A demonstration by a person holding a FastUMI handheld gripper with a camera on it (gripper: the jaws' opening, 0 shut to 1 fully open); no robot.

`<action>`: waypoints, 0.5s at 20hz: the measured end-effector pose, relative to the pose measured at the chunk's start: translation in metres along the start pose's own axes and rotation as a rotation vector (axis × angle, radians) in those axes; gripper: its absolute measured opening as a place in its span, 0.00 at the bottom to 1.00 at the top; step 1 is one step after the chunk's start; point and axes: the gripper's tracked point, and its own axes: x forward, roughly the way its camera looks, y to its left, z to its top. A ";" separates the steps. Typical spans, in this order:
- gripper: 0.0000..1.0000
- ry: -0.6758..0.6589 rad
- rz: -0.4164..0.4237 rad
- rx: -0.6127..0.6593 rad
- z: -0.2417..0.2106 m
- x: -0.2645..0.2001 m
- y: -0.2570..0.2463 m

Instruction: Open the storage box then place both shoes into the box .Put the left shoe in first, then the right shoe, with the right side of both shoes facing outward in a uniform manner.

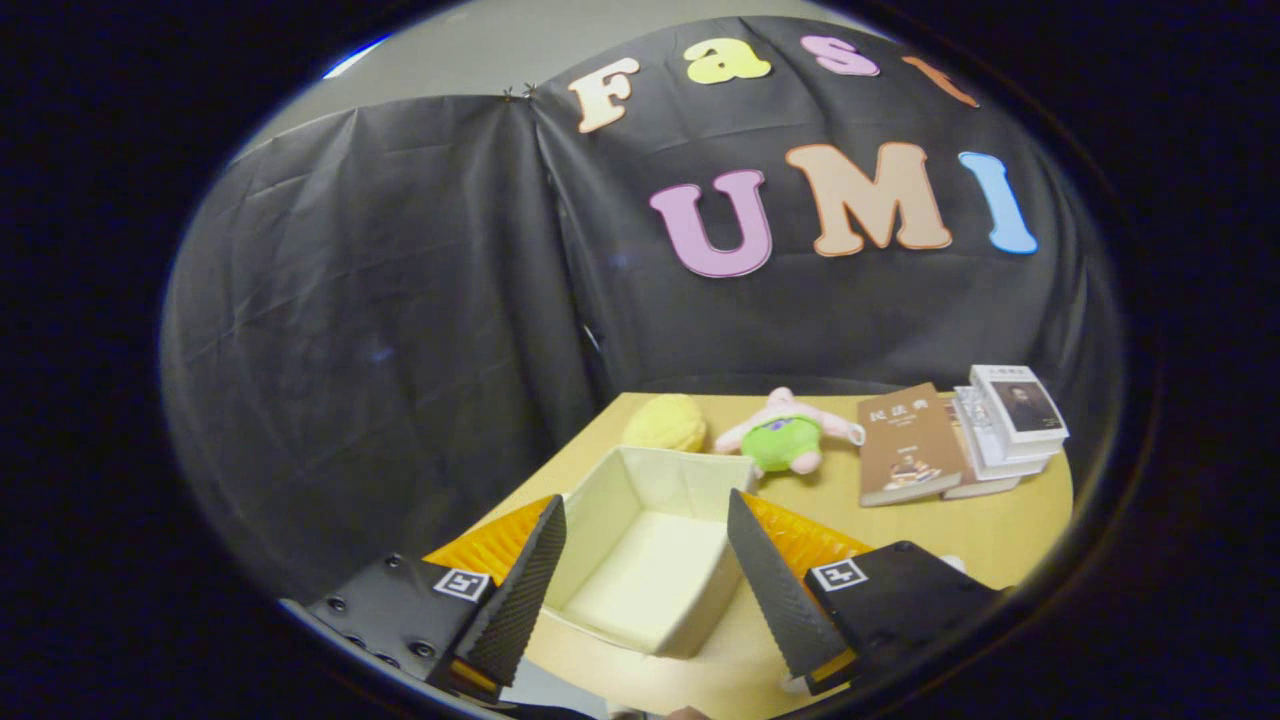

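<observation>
Cream fabric storage box (pixel 640 545) sits open & empty between the black two-finger gripper's (pixel 646 580) spread, unloaded fingers — both shoes yet to go in.

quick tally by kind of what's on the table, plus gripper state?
Storage box, open, nothing inside, seen between the fingers: 1
Soft toys, yellow and pink-green, beyond the box: 2
Brown book: 1
Stacks of white books: 1
Total: 5
Gripper: open, holding nothing.
</observation>
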 end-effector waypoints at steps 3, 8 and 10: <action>1.00 0.006 -0.073 -0.025 -0.009 -0.011 -0.042; 1.00 0.056 -0.147 -0.038 -0.040 -0.031 -0.094; 1.00 0.080 -0.167 -0.037 -0.050 -0.034 -0.110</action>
